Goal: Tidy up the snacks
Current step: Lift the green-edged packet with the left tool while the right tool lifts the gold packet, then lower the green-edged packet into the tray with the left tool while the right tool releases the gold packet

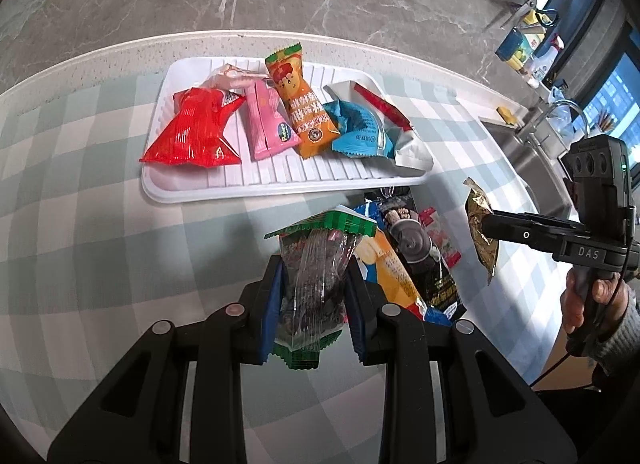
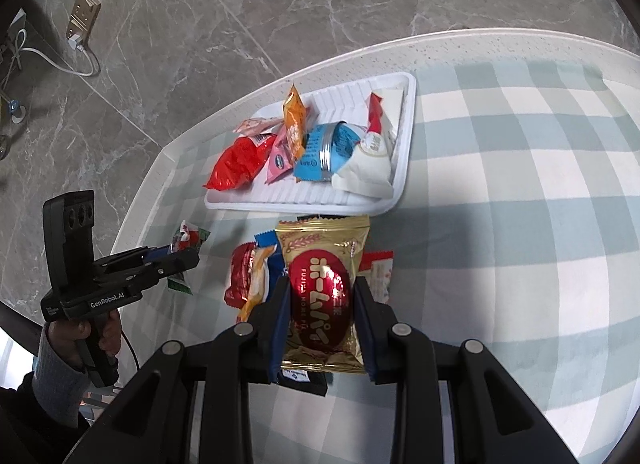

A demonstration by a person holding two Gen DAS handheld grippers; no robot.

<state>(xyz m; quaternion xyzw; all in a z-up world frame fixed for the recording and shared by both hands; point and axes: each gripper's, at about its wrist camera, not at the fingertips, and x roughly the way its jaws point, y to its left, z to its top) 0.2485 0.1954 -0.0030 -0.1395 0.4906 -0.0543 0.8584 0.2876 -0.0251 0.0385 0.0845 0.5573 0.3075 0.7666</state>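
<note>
Pinching one snack in each hand-held gripper above the bench.
Your left hand-held gripper clamps a green-edged packet, your right hand-held gripper a gold pie packet; loose wrappers lie beneath, before the white tray.

Five snack packs lay side by side on white tray; loose pile sat just beside tray.

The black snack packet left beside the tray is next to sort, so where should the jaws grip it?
Grip the black snack packet across its narrow width near the middle, coming from above. It lies flat and long, atop other wrappers, with both long edges exposed.
</note>
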